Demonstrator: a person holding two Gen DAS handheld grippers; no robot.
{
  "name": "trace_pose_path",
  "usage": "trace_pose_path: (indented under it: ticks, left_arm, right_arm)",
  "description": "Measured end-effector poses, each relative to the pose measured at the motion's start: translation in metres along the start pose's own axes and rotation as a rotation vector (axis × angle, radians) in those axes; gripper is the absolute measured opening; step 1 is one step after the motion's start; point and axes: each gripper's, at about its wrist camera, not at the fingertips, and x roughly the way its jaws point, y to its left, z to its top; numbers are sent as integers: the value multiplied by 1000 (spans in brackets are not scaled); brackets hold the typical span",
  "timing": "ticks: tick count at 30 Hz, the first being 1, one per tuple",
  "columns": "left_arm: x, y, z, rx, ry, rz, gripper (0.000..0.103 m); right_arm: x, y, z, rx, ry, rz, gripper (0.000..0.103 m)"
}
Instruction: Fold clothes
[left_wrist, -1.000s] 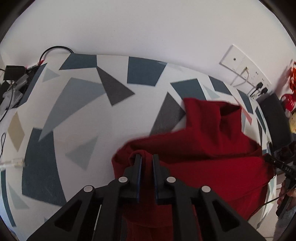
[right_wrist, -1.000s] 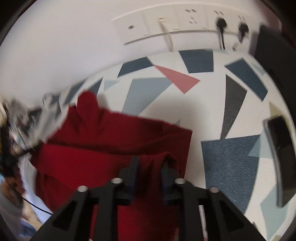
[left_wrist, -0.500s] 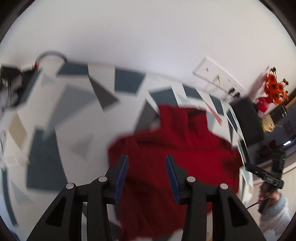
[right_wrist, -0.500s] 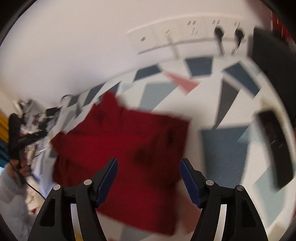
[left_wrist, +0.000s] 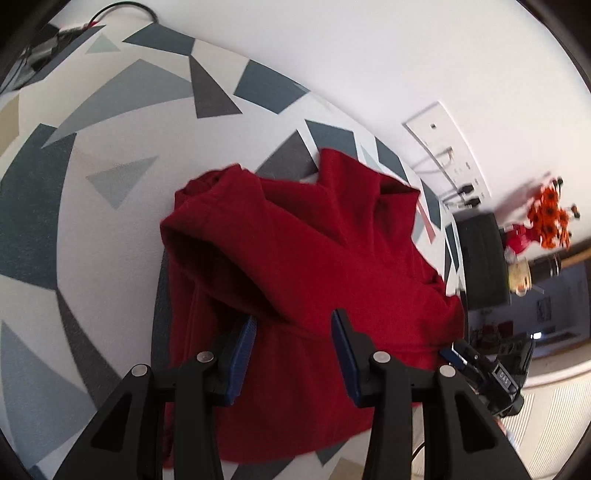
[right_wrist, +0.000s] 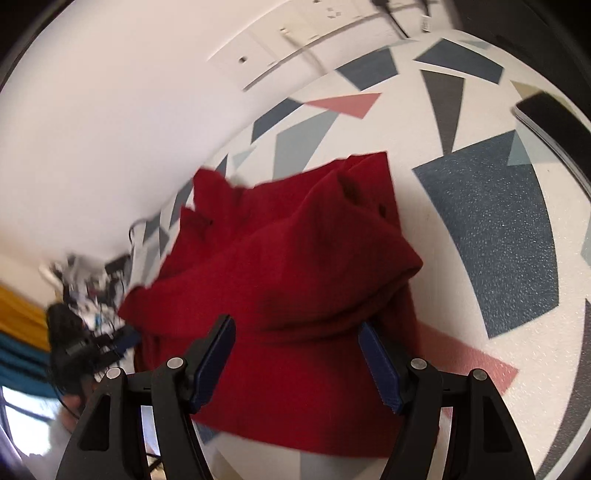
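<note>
Left gripper (left_wrist: 293, 349) and right gripper (right_wrist: 295, 360) stand released, empty, above the red garment's (left_wrist: 314, 266) near half. Garment lies folded on the patterned table (left_wrist: 110, 184); its far edge appears rumpled. Flatten it before regripping.

My right hand-held gripper (right_wrist: 295, 354) gapes above the red garment (right_wrist: 288, 280), bunched on the patterned tabletop (right_wrist: 498, 229) at six o'clock.

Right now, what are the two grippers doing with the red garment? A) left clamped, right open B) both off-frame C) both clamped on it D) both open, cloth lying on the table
D: left gripper and right gripper stand open above the red garment, pinching nothing.
</note>
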Motion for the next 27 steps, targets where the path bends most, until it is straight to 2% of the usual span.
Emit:
trace_pose_path:
  ticks: [4,6,7,8,9,10,11,15,19,23,27]
  left_arm:
    - [0,8,11,-51,-35,-6,44]
    - [0,12,16,-63,-51,-6,43]
    - [0,13,19,-67,-59,-6,39]
    - [0,15,22,-71,-68,-6,23]
    - [0,16,24,-67,-71,-2,12]
    - [1,16,26,-64,-73,1,6]
    - [0,16,27,-63,-82,1,5]
    - [-8,12,31,-55,-126,-8,4]
    - [-21,-4,51,-22,-194,-22,4]
    - [-21,-12,80,4,-235,-21,4]
    - [-1,-3,108,-25,-239,-9,4]
  right_arm:
    - [4,-7,9,93,-40,25,66]
    - [2,-10,14,122,-73,36,54]
    - [1,-11,15,128,-84,34,48]
    - [1,-12,18,129,-86,21,37]
    - [3,-12,20,127,-82,5,24]
    - [3,-11,21,122,-78,-4,18]
    - [4,-10,22,116,-75,-11,12]
    - [-5,0,30,73,-113,-17,8]
    - [-15,19,50,38,-189,3,7]
    - [-15,40,90,-19,-251,1,7]
    - [-2,48,131,-46,-297,-37,5]
